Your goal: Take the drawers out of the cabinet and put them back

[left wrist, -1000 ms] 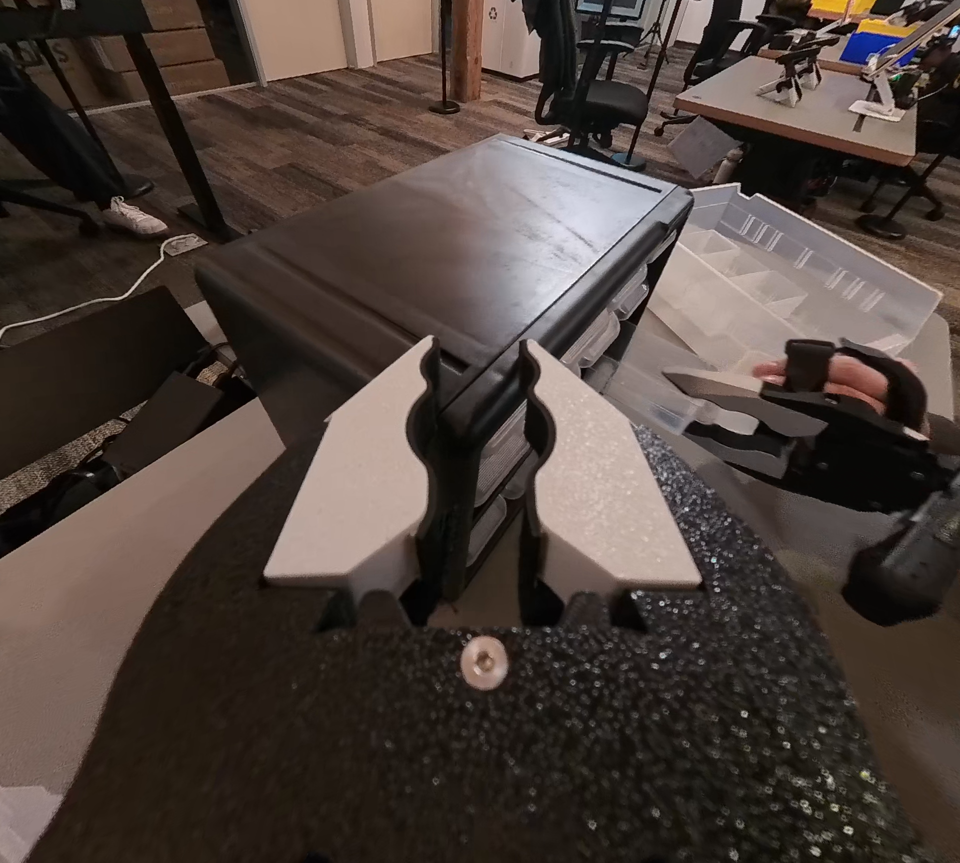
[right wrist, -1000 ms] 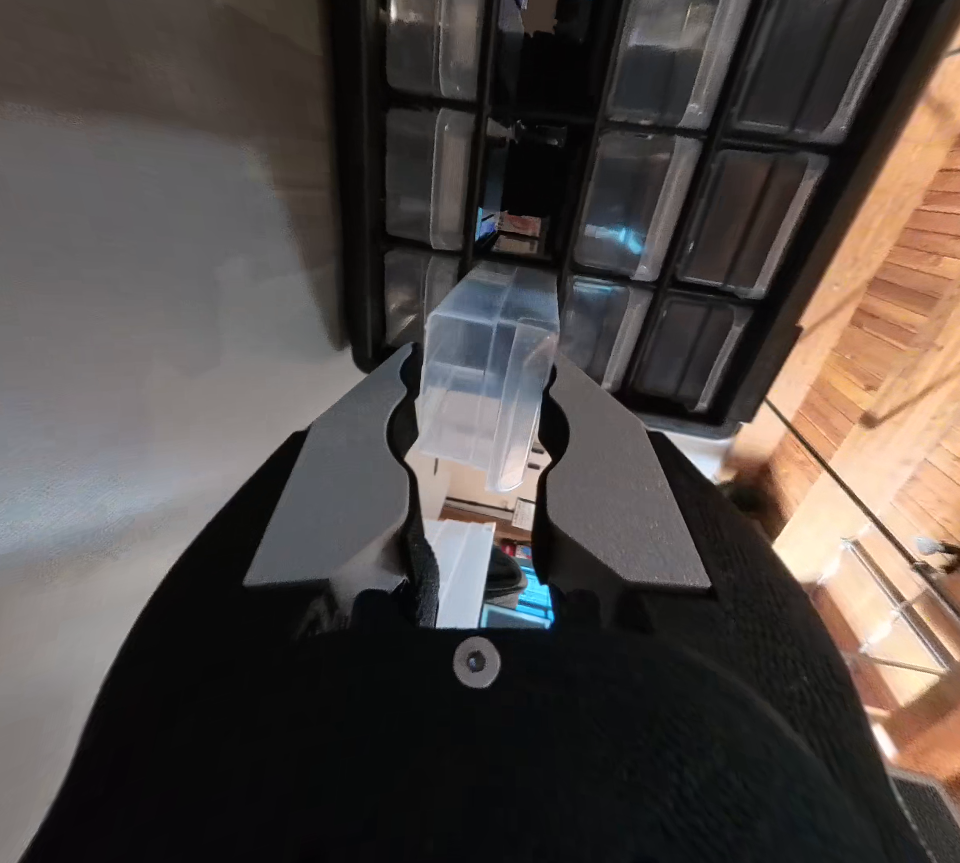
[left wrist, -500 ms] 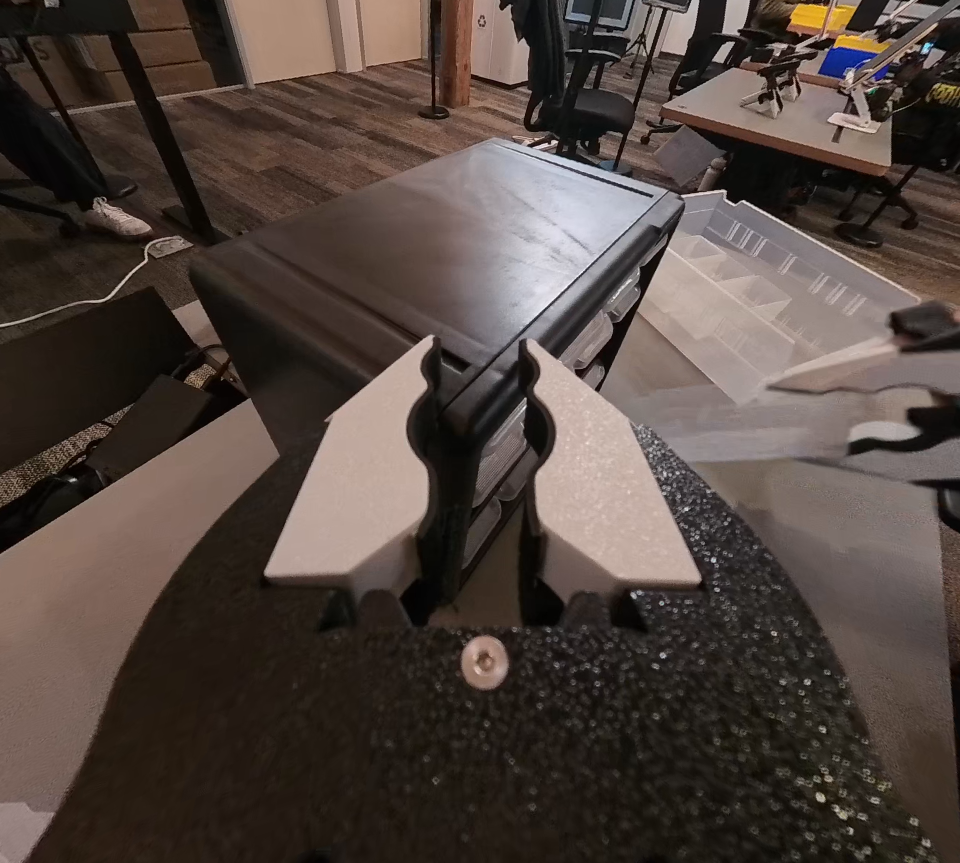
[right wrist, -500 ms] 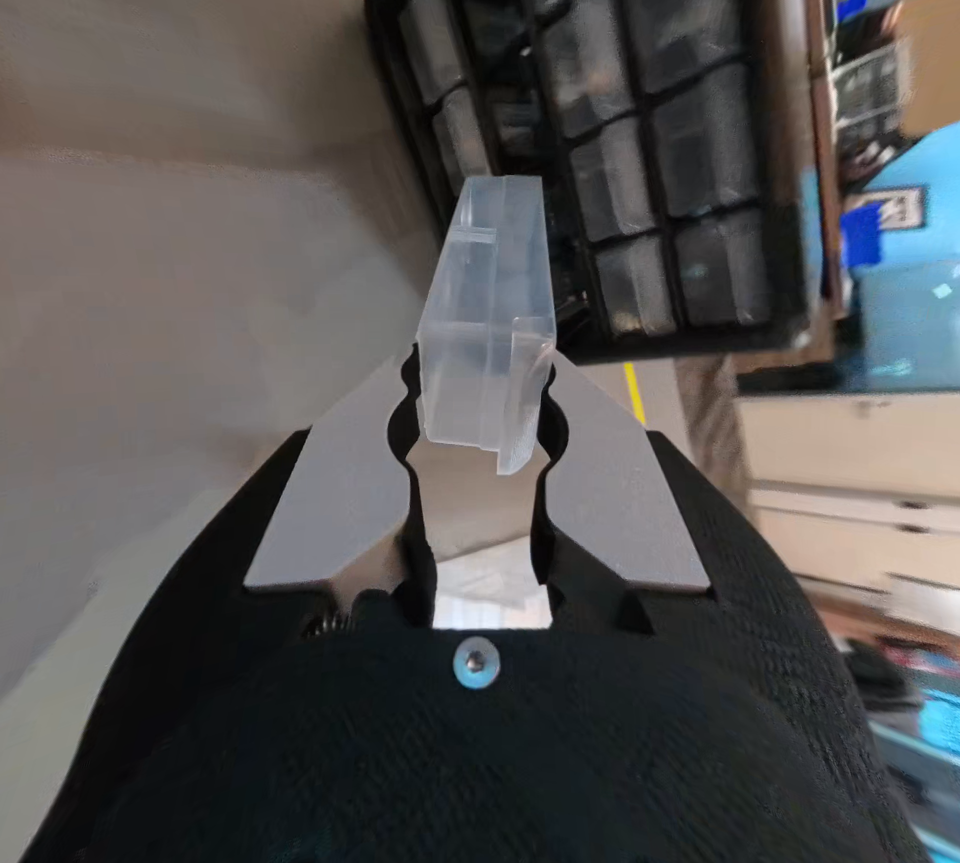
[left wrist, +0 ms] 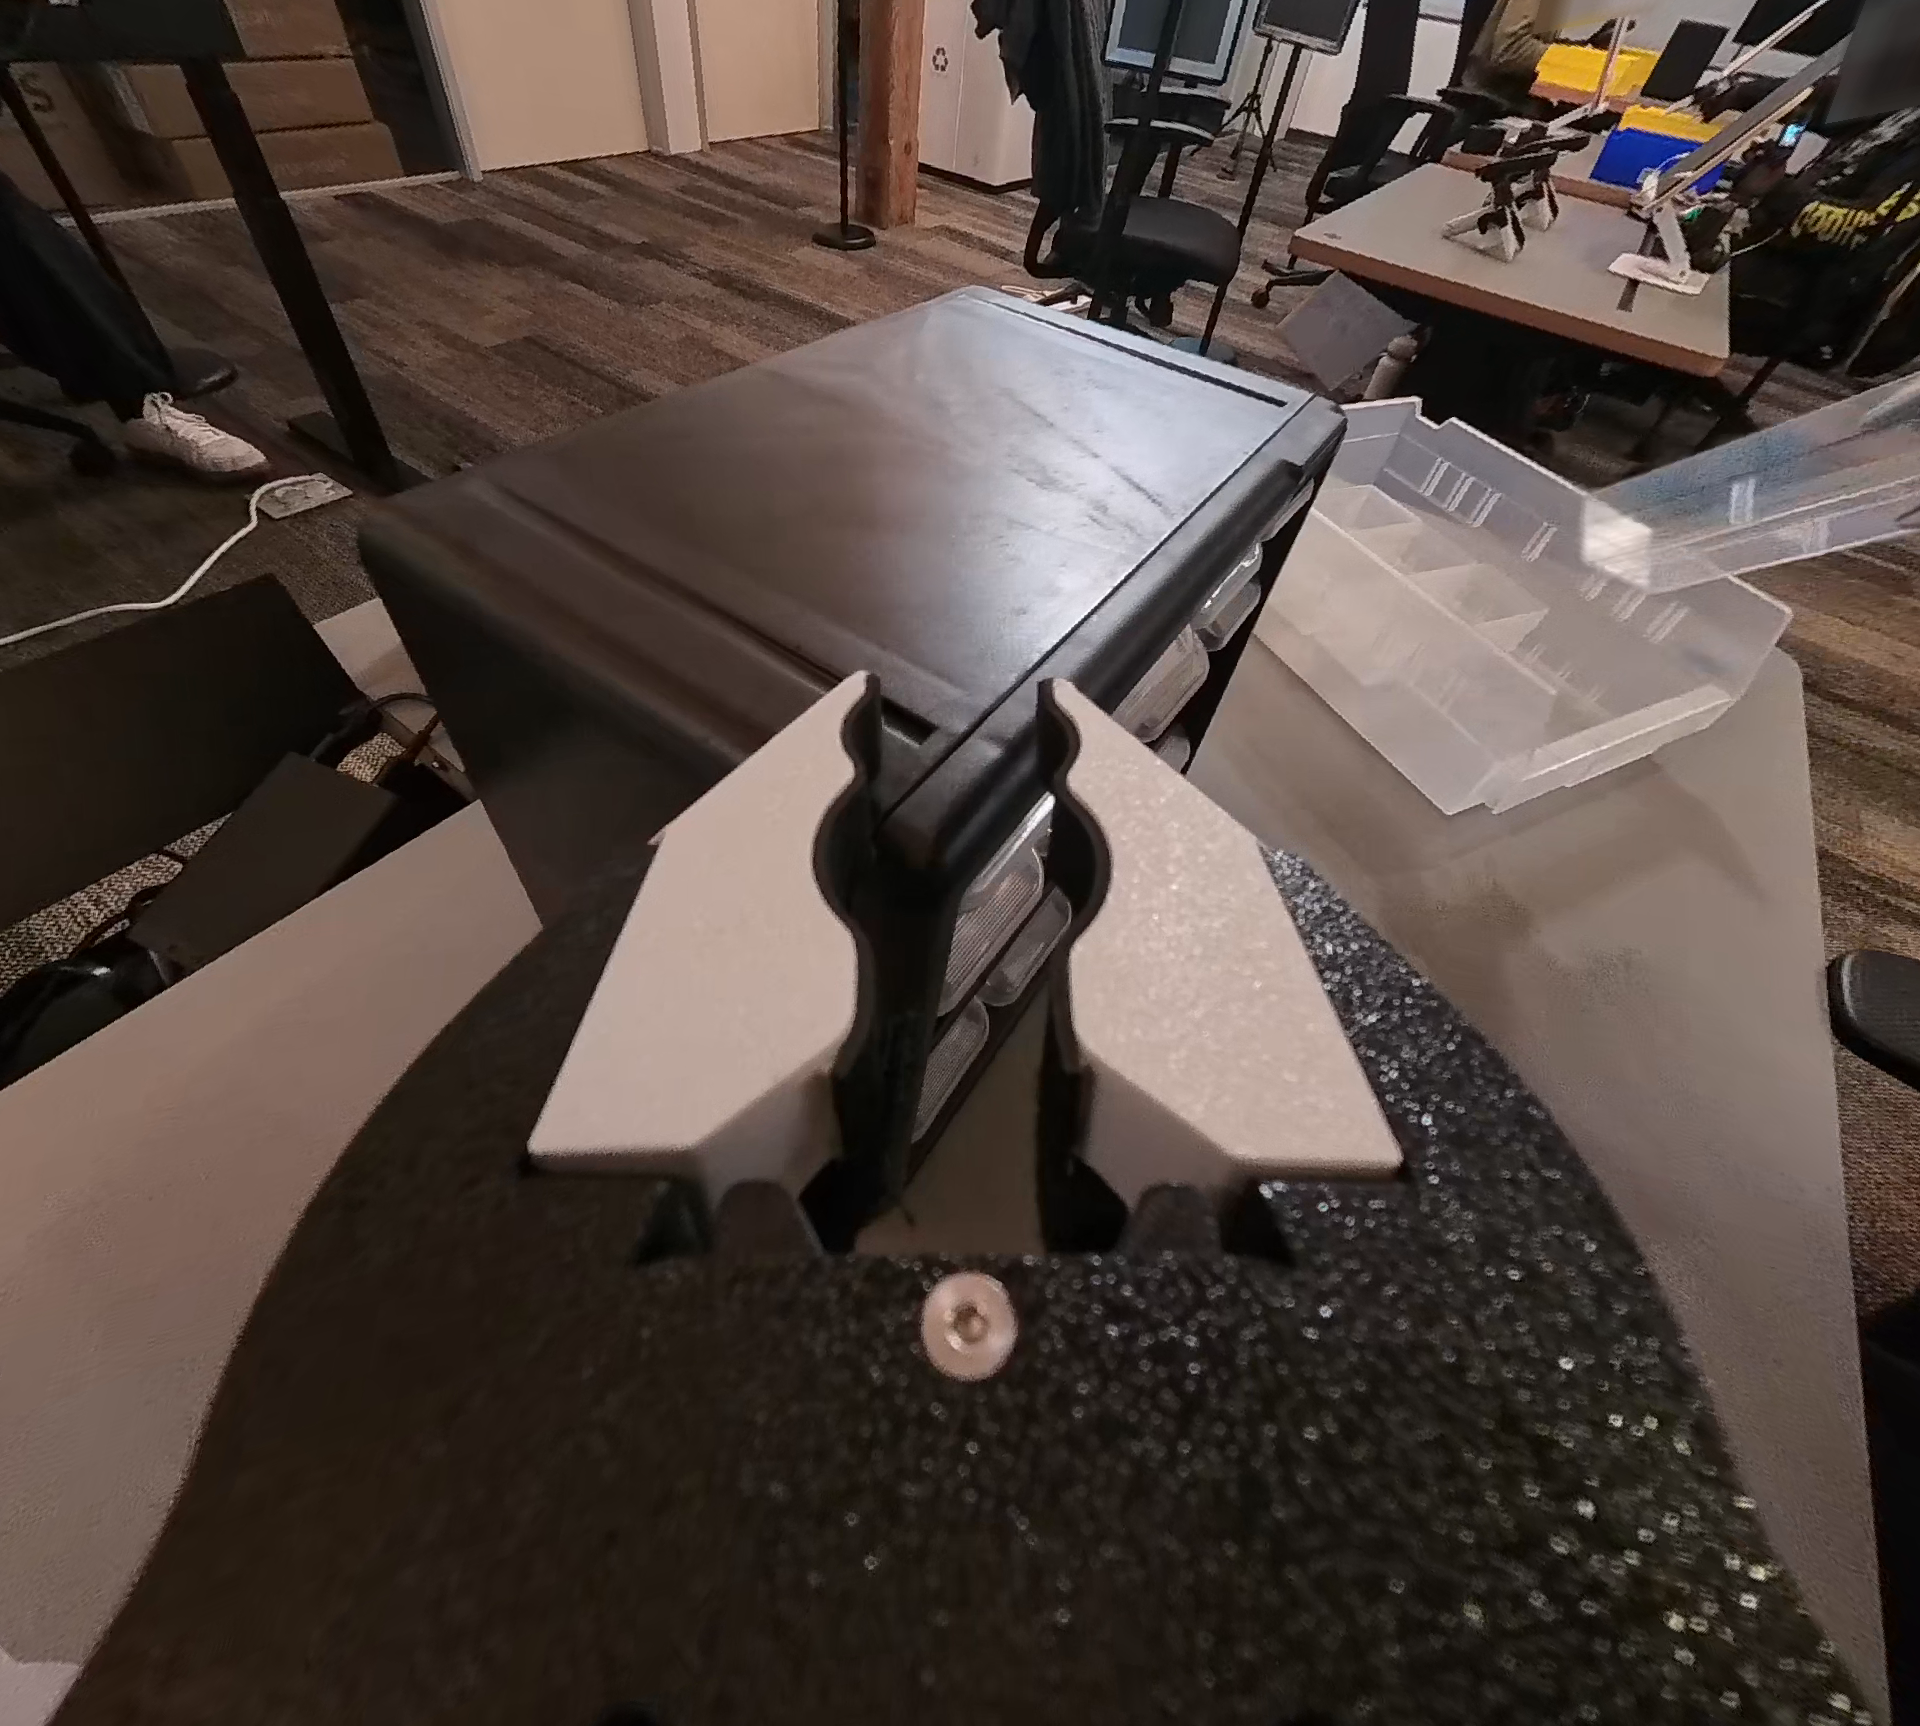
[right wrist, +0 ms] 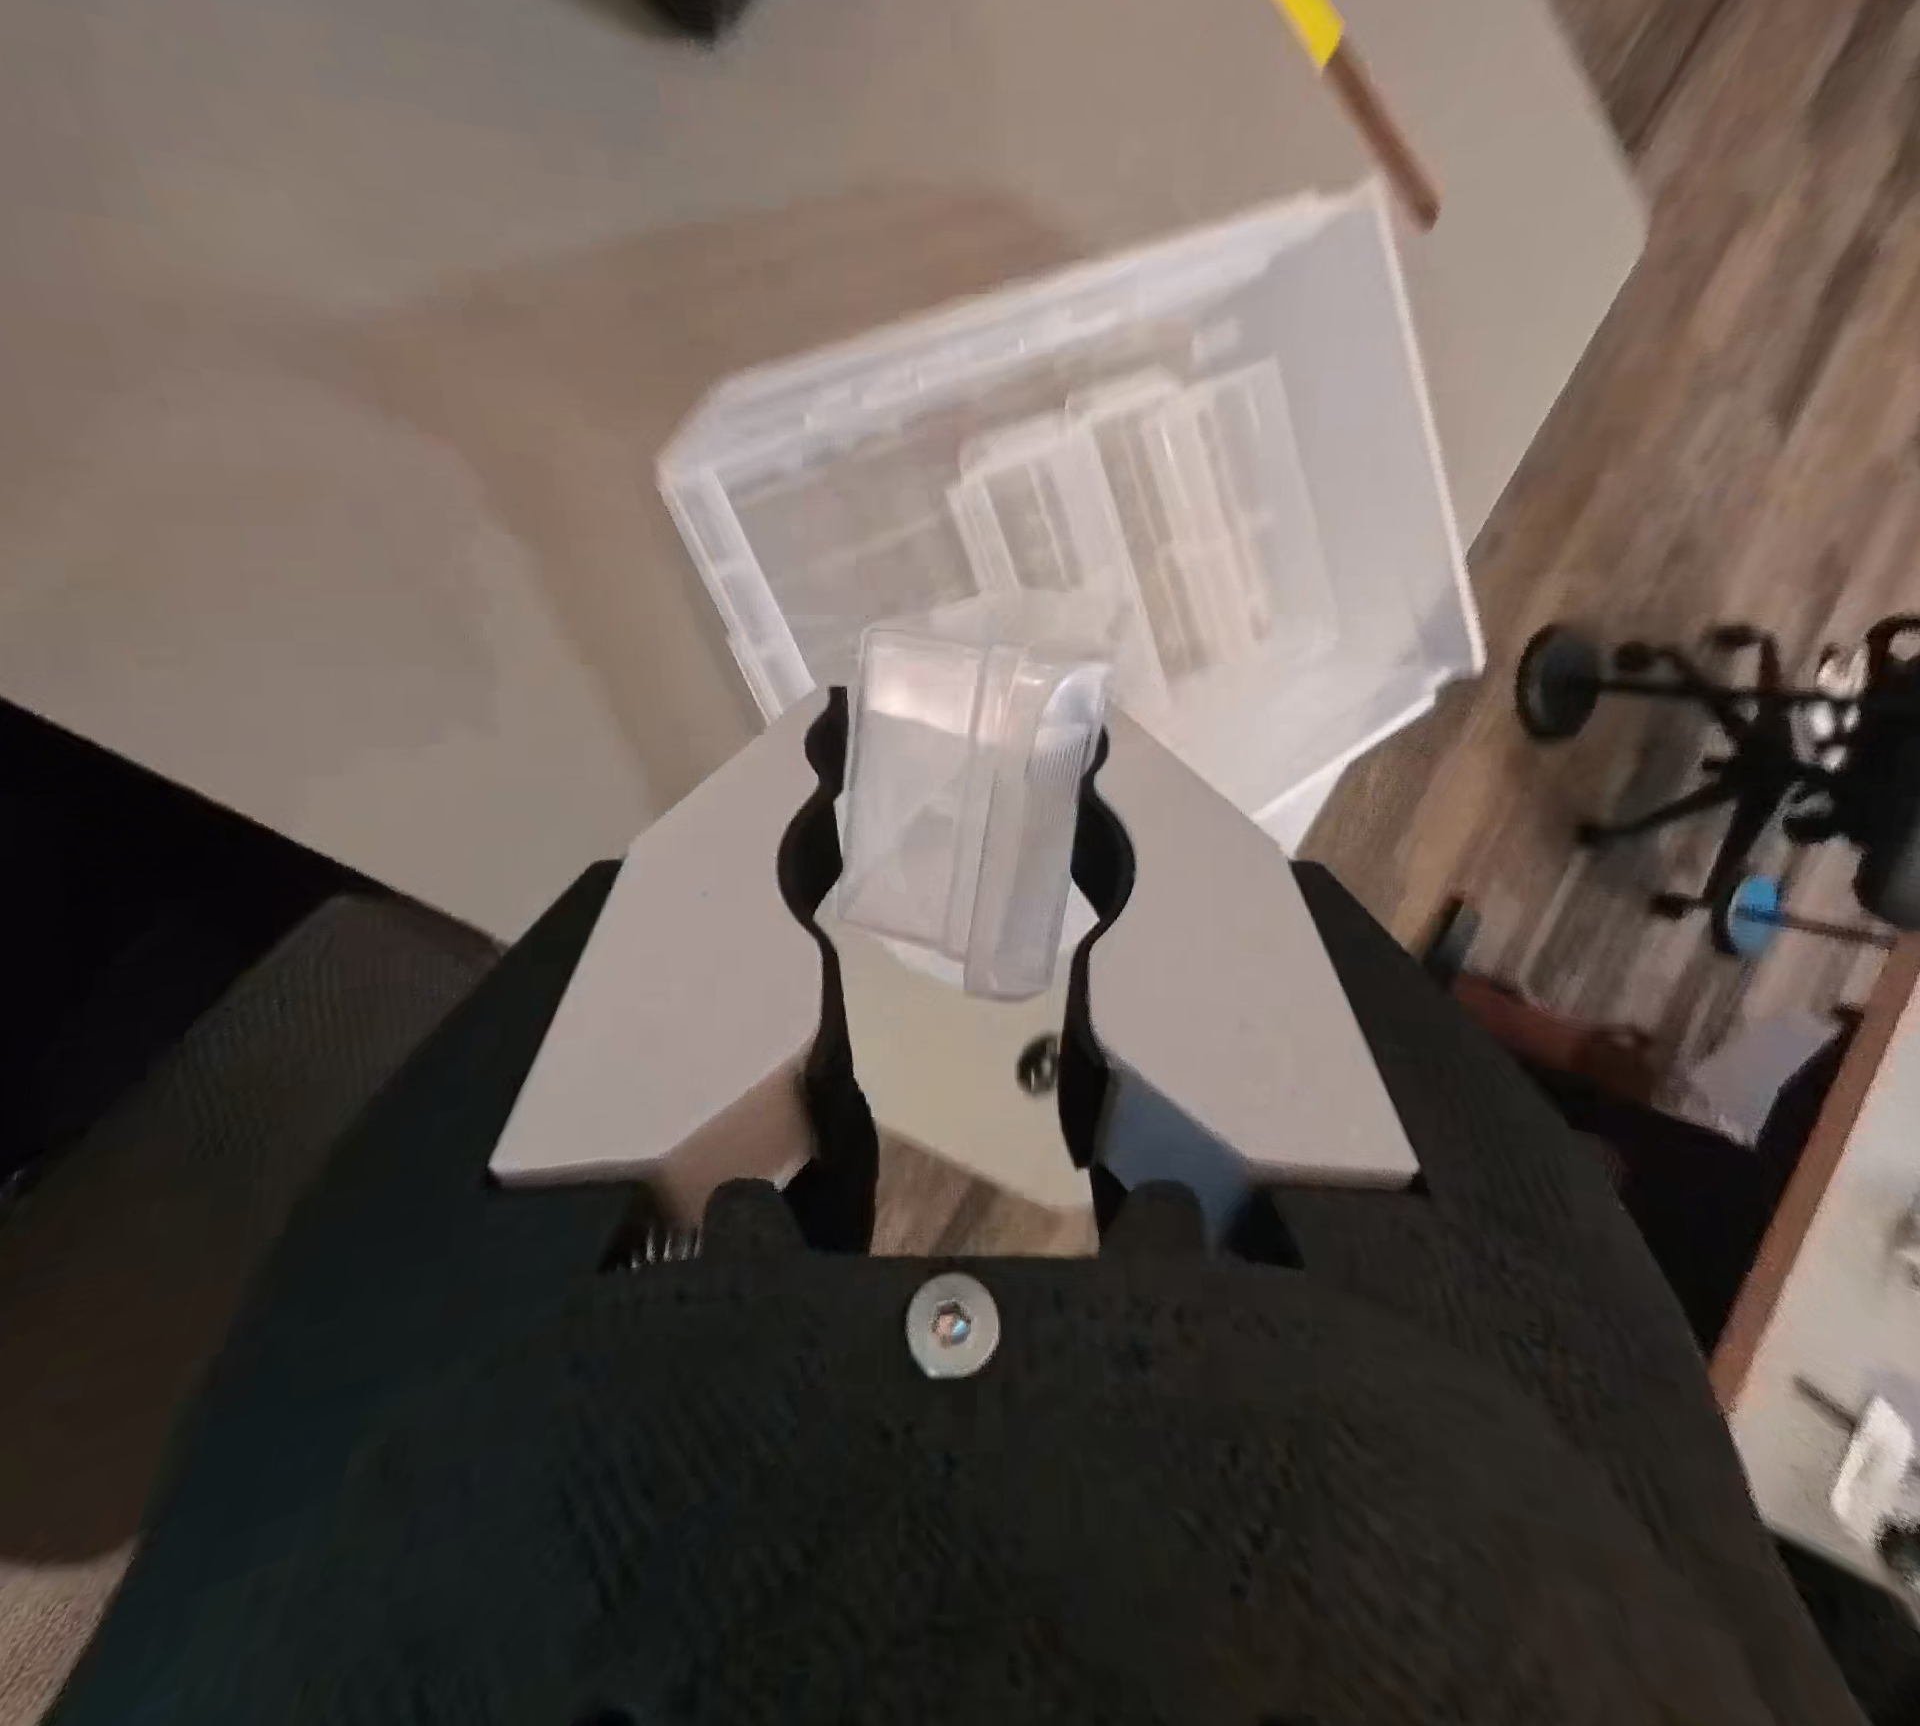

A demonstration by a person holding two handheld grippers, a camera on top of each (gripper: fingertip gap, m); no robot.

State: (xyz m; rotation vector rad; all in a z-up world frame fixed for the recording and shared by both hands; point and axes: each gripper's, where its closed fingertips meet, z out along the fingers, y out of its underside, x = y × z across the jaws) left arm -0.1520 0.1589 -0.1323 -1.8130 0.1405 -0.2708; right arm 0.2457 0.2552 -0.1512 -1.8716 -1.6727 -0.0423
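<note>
The left tool [left wrist: 961, 746] is clenched on the near top corner edge of the black cabinet [left wrist: 862, 492], steadying it on the grey surface [left wrist: 1507, 949]. The right tool [right wrist: 961, 741] grasps a small clear drawer [right wrist: 961, 809] by its front end, held in the air above a clear tray [right wrist: 1403, 471] that lies on the surface just beside the cabinet. In the left wrist view the drawer [left wrist: 1756, 502] shows as a long clear strip hanging over the tray [left wrist: 1496, 637]. A couple of other clear drawers seem to lie in the tray already, though blur makes the count unsure.

The step in hand looks like setting this drawer down in the tray. To do it well, the right tool should lower the drawer level and lengthwise into a bare part of the tray, beside the drawers already there and not on top of them, and let go only once the bottom rests flat. The left tool should keep its hold so the cabinet does not shift.

The tray sits near the corner of the surface, with the floor close beyond its far and right sides, so a release made too far out could drop the drawer. Open surface lies between tray and cabinet, which gives room to come back for the next drawer.
</note>
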